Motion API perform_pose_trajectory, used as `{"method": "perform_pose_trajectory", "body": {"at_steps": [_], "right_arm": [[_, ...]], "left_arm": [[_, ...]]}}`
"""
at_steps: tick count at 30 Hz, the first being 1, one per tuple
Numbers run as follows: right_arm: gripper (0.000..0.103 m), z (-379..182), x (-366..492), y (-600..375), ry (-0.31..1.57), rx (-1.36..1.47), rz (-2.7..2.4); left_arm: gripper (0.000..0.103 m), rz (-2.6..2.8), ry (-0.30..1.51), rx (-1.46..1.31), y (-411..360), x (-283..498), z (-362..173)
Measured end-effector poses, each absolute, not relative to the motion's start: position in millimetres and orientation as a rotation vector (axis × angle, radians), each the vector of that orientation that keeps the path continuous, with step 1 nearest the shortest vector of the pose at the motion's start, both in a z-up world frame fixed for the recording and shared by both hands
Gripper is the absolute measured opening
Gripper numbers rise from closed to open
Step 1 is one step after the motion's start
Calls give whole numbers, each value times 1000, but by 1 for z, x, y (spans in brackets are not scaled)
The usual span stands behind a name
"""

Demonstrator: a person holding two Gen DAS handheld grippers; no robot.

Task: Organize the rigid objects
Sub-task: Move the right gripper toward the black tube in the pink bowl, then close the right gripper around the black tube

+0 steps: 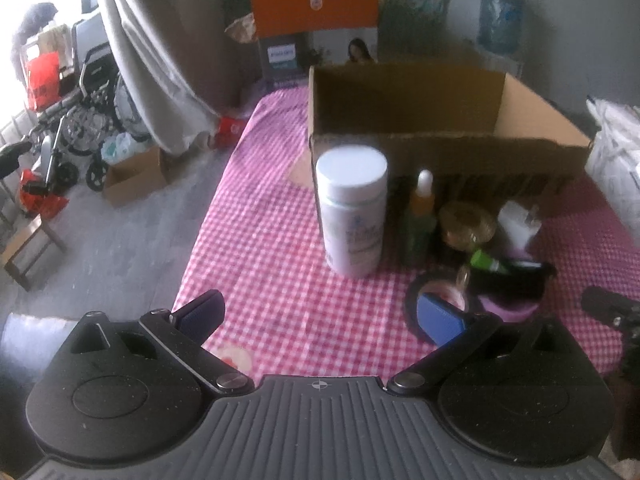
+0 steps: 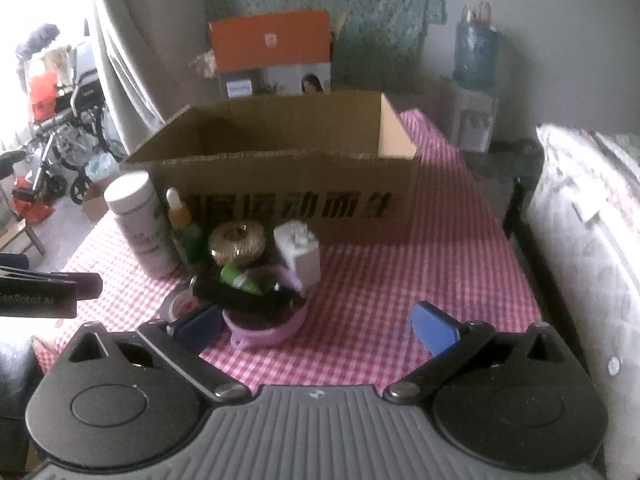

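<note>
Corrugated cardboard box point(image 2: 280, 200), smooth white cylindrical bottle point(image 1: 352, 216), checked cloth point(image 1: 260, 248)

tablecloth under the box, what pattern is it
Pink-and-white gingham check on the tablecloth; clearest in the right wrist view.

1. Lived-in home room, not a lab or shop.
2. Table under a pink gingham cloth point(image 1: 260, 240), grey curtain point(image 1: 160, 60) by a bright window.
3. Folded wheelchair point(image 1: 80, 112) and small cardboard boxes on the floor.
4. Water dispenser point(image 2: 474, 92) in the corner, patterned fabric point(image 2: 320, 0) on the wall.
5. Retail product box point(image 1: 316, 24) propped behind the table; bedding-like quilted bundle point(image 2: 588, 240) beside it.
</note>
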State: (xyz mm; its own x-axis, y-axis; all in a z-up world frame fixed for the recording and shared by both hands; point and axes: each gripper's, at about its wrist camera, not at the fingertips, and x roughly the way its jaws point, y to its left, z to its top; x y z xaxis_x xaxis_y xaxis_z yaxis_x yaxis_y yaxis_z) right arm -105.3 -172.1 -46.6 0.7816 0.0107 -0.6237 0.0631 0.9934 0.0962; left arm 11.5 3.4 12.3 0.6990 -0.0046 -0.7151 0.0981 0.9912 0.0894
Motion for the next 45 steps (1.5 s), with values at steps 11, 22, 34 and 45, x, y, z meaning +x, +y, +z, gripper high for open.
{"method": "perform_pose_trajectory", "body": {"at_steps": [11, 22, 34, 45], "right_arm": [[103, -40, -96, -210, 605, 328, 172], [88, -74, -56, -239, 700, 819, 413], [67, -110, -35, -250, 831, 1013, 418], [52, -106, -37, -260, 840, 1016, 397]], "left_arm": [[101, -264, 703, 43, -3, 15, 8], [76, -442, 819, 79, -35, 42, -11], [56, -567, 929, 99, -58, 62, -25], [24, -607, 924, 82, -58, 41, -14]]}}
